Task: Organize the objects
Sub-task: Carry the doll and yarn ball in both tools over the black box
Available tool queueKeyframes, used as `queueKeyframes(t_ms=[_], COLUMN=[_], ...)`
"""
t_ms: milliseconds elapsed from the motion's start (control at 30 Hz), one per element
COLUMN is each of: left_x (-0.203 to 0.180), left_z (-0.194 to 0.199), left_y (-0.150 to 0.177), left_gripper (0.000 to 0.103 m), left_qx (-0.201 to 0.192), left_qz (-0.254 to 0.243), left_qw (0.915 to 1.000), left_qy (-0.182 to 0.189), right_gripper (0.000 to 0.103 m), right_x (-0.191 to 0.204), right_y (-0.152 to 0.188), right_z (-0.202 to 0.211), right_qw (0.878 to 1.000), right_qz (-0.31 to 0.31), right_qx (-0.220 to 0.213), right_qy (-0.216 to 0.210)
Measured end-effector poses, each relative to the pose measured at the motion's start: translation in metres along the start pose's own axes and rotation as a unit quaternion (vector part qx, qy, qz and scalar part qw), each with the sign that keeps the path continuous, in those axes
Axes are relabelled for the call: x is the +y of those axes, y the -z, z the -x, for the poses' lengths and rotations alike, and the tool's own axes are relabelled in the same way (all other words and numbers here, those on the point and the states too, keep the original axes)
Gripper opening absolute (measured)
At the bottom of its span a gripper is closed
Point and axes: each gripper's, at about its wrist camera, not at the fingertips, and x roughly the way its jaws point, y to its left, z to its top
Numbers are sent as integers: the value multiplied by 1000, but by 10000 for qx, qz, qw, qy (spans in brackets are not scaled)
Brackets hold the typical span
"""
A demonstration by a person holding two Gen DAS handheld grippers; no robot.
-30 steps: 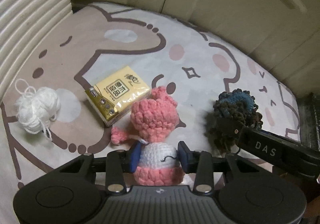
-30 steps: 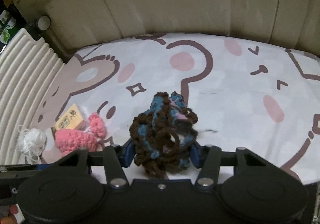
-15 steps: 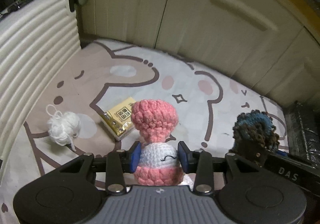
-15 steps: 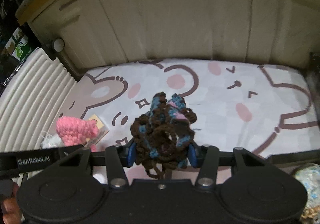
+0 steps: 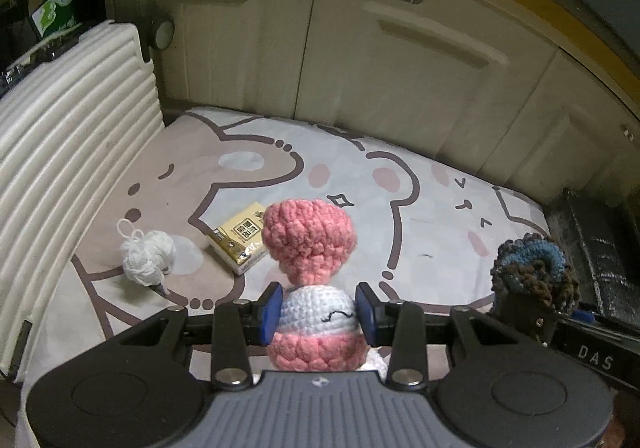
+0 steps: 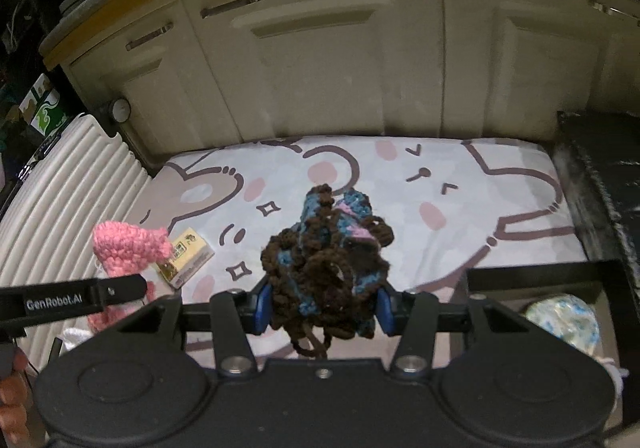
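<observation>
Left wrist view shows the left gripper with its blue fingers pressed against the white middle of a pink and white crochet doll, which stands upright between them, clear of the cartoon-print mat below. A second ago the doll sat low over the mat with the yellow tissue pack close behind it; now the pack and the white yarn ball look smaller and farther off, both lying on the mat to the left, and the cream cabinet doors with their handles have come into sight above. Off to the right, the right gripper appears with its brown and blue load raised beside the black box. Right wrist view shows the right gripper with its fingers closed tightly on the brown and blue crochet bundle, a loose strand hanging under it. Earlier the bundle nearly touched the mat; now it hangs well above it, more of the cabinet front shows, and a black frame with a pale blue-flecked yarn ball has entered at lower right. The ribbed white panel runs along the mat's left edge.
</observation>
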Motion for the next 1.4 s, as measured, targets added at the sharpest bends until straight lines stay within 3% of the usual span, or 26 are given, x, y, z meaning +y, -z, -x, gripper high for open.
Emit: queueKeyframes(t_ms=[333,633,1400], left_x=[-11,-13,-49], left_z=[27,40,34], left_y=[9,16,22], left_gripper=[41,41,41], left_qx=[-189,-256,-235], left_qz=[-349,-436,-795], left_qw=[9992,9987,9963], left_qy=[-82,-60,214], right_gripper=[51,51,51], right_x=[-7,1,-31], right_y=[10,18,23], right_z=[33,54,70], right_qw=[9997,9998,9991], right_qz=[-156,82,-149], right_qx=[-129,-174,-239], right_qy=[-130,33,301])
